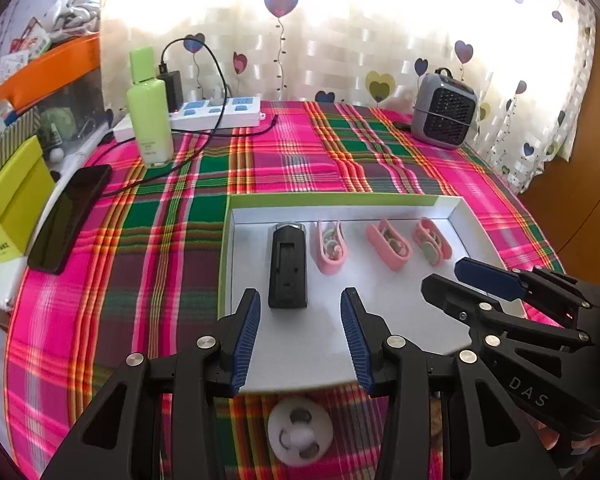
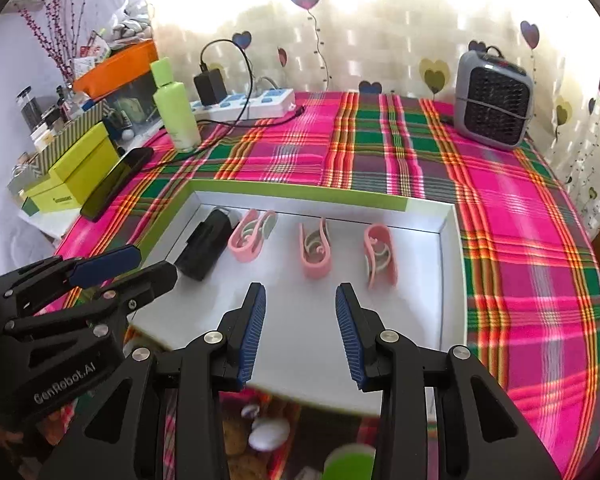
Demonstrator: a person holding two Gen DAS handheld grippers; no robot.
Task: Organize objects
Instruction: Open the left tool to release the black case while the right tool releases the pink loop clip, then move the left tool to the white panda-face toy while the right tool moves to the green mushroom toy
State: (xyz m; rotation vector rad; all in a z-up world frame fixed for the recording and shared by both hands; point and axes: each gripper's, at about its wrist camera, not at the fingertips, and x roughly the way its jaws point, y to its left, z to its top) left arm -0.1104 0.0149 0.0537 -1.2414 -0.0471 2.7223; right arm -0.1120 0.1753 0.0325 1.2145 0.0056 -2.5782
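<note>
both tongs hang over the near part of the shallow white tray (image 1: 456, 205), each with its blue pads parted and nothing between them: the left gripper (image 1: 300, 340) and the right gripper (image 2: 300, 332) are both released and empty.

the task's things lie in a row along the tray's far side. in the left wrist view the black rectangular device (image 1: 287, 268) sits at twelve o'clock from the left tongs, just ahead of the fingertips, its long axis running near to far, almost in line with the fingers. the three pink clips (image 1: 331, 247) (image 1: 389, 243) (image 1: 432, 241) stand off toward one and two o'clock, each long axis also running roughly near to far, the outer two slanted.

in the right wrist view the middle pink clip (image 2: 315, 254) lies at twelve o'clock from the right tongs, the device at ten o'clock.

so the left hand looks nearer the device, the right hand nearer the clips. a small white round object (image 1: 300, 434) lies on the plaid cloth (image 1: 180, 240) at six o'clock, under the left tongs and outside the tray; it may be the next thing to put away.
</note>
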